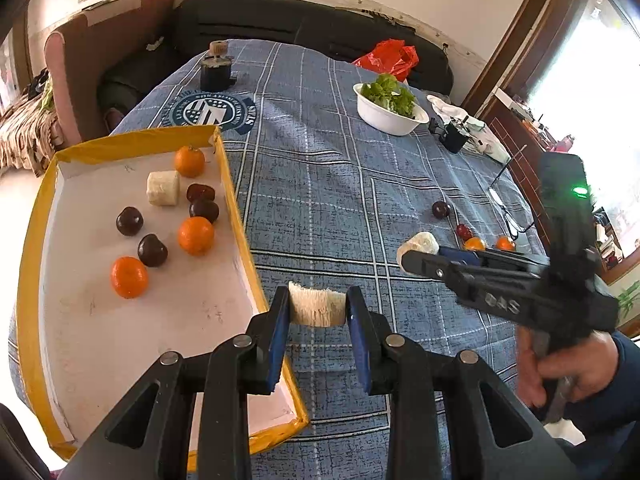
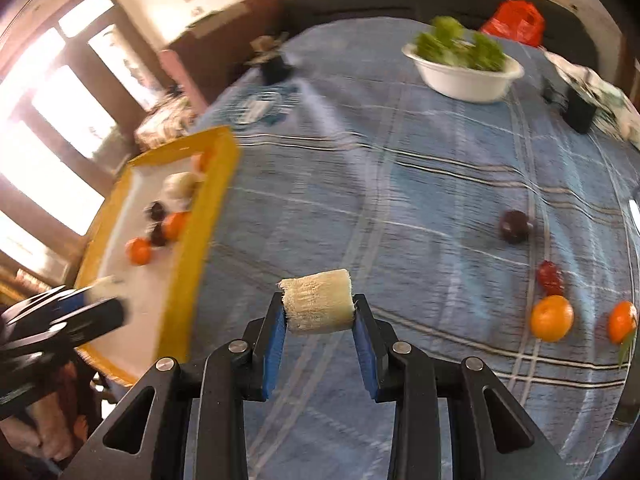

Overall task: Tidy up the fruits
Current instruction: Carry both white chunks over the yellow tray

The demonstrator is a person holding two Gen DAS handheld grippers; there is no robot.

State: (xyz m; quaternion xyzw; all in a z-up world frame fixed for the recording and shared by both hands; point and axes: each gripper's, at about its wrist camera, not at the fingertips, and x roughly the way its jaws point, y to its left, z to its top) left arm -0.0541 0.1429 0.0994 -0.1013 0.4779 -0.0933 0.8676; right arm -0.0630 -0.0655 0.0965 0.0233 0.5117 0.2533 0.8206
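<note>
Two grippers, each pinching one pale fibrous chunk.

Left gripper point(image 1: 318, 308): blue pads pressed against both flat ends of a pale chunk point(image 1: 317, 306), which sits crosswise between the fingertips. The chunk hangs just beside the right-hand wall of the yellow-rimmed tray point(image 1: 240, 216), over the tablecloth rather than over the tray floor.

Right gripper point(image 2: 319, 312): pads closed on a second pale chunk point(image 2: 318, 302), likewise crosswise at the fingertips, above open blue plaid tablecloth point(image 2: 400, 200), between the tray and the loose fruit. This view is motion-blurred. From the left wrist view this gripper point(image 1: 416, 254) enters from the right, with a hand point(image 1: 568, 368) on its grip.

Tray contents, left wrist view:
- three oranges point(image 1: 196, 235)
- four dark plums point(image 1: 129, 221)
- one pale chunk lying in the tray point(image 1: 163, 188), beside the far orange

Loose on the cloth, right wrist view:
- one loose dark plum point(image 2: 515, 226)
- one small red fruit point(image 2: 550, 276)
- two loose oranges point(image 2: 551, 317), near the right edge

Elsewhere on the table: white bowl of greens point(image 1: 388, 112), red plastic bag point(image 1: 390, 56), small dark block point(image 1: 215, 70) at the far end.
</note>
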